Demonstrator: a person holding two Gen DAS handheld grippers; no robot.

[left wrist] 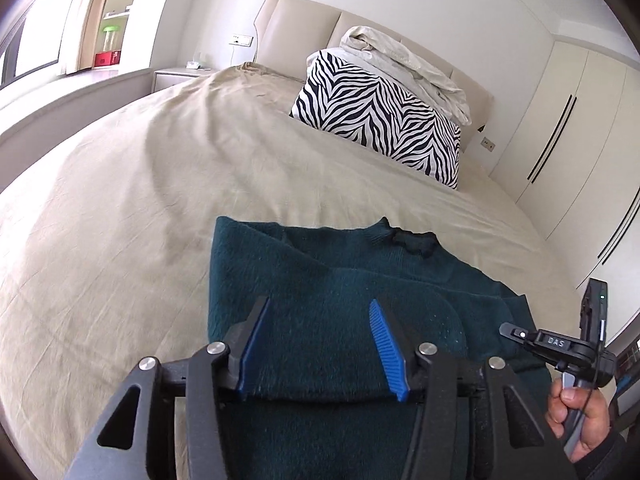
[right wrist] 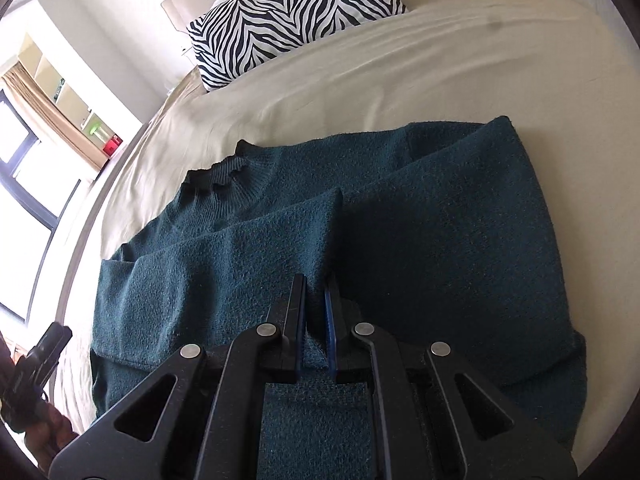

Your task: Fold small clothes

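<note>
A dark green sweater lies on the beige bed sheet, its ruffled collar toward the headboard. Its sides are folded inward. My left gripper hovers over the sweater's near part. Its blue pads stand apart, and the ribbed face of the right one is bare. In the right wrist view the sweater fills the middle. My right gripper is shut on a pinch of its fabric beside the folded sleeve. A hand holds the right gripper's handle.
A zebra-print pillow leans near the headboard, with crumpled white bedding on top of it. White wardrobe doors stand to the right. A window ledge and a nightstand are at the left. Bare sheet spreads left of the sweater.
</note>
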